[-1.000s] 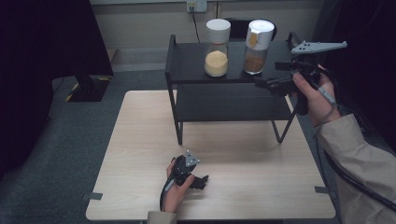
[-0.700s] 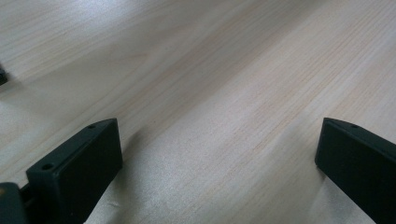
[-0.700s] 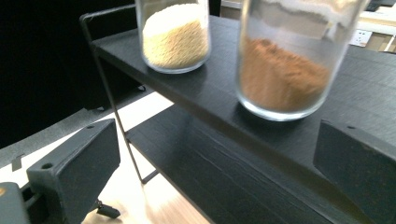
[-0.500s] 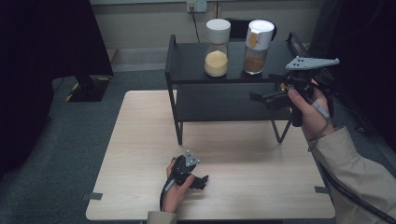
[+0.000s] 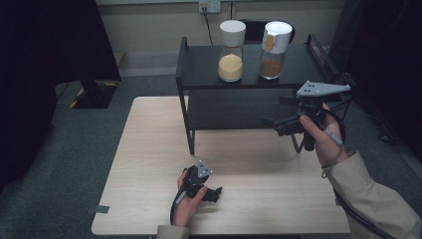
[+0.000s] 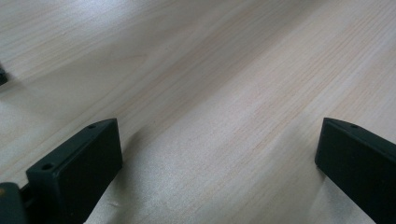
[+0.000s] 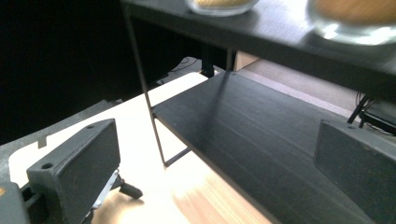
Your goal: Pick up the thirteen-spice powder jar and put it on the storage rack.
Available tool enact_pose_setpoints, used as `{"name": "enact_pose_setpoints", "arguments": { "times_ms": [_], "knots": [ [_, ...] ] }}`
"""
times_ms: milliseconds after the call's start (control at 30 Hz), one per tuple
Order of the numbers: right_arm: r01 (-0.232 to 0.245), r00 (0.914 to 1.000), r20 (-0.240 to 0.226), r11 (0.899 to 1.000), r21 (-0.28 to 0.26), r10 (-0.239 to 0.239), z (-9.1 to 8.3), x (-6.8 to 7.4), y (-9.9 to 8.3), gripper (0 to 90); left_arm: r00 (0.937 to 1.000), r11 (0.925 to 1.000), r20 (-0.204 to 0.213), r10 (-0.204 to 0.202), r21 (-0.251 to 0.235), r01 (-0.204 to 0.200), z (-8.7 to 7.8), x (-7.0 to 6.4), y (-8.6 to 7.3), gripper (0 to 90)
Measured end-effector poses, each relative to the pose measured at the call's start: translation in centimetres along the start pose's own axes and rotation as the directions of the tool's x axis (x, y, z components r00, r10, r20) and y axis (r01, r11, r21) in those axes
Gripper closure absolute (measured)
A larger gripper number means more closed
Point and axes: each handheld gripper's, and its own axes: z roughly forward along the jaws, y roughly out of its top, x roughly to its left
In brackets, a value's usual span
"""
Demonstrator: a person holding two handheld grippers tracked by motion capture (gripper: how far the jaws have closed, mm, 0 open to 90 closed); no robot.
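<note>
I am holding the right gripper [image 5: 272,123] in the air at the right end of the black shelf rack [image 5: 199,67], its fingers gaping wide and gripping nothing; the two jars [image 5: 232,44] (pale grain beside brown) are standing on the rack's top shelf, well apart from it; my left gripper [image 5: 215,193] is resting on the counter [image 5: 149,149], fingers likewise wide.

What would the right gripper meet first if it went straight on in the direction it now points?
Probably the lower shelf of the black rack: the open right gripper points at it, below the two jars; depth is unclear.
</note>
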Motion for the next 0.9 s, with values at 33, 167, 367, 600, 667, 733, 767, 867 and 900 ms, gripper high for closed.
{"name": "enact_pose_setpoints", "arguments": {
  "times_ms": [33,167,367,600,667,733,767,867,900],
  "knots": [
    [-0.003,1.0,-0.005,1.0,-0.002,0.003,0.1,0.0,-0.3,0.0,1.0,1.0,0.0,0.0,0.0,0.0,0.0,0.0,0.0,0.0],
    [-0.016,0.9995,-0.027,1.0,0.009,0.016,0.8,0.1,-1.3,0.0,1.0,1.0,0.0,0.0,0.0,0.0,0.0,0.0,0.0,0.0],
    [-0.029,0.9988,-0.041,1.0,0.001,0.029,1.5,0.2,-3.1,0.0,1.0,1.0,0.0,0.001,0.0,-0.001,0.0,0.0,0.0,0.0],
    [-0.038,0.998,-0.051,0.999,0.002,0.038,2.3,0.3,-4.6,0.0,1.0,1.0,0.0,0.001,0.0,-0.001,0.0,0.0,0.0,0.0],
    [-0.044,0.9977,-0.052,0.999,0.001,0.044,2.5,0.3,-5.0,0.0,1.0,1.0,0.0,0.001,0.0,-0.001,0.0,0.0,0.0,0.0],
    [-0.047,0.9975,-0.053,0.999,0.002,0.047,2.7,0.3,-5.5,0.0,1.0,1.0,0.0,0.001,0.0,-0.001,0.0,0.0,0.0,0.0],
    [-0.046,0.9976,-0.051,0.999,0.003,0.046,2.8,0.3,-5.7,0.0,1.0,1.0,0.0,0.001,0.0,-0.001,0.0,0.0,0.0,0.0],
    [-0.053,0.997,-0.056,0.999,0.008,0.053,3.2,0.3,-6.3,0.0,1.0,1.0,0.0,0.001,0.0,-0.001,0.0,0.0,0.0,0.0],
    [-0.053,0.9968,-0.059,0.999,0.009,0.053,3.3,0.3,-6.5,0.0,1.0,1.0,0.0,0.001,0.0,-0.001,0.0,0.0,0.0,0.0]
  ]
}}
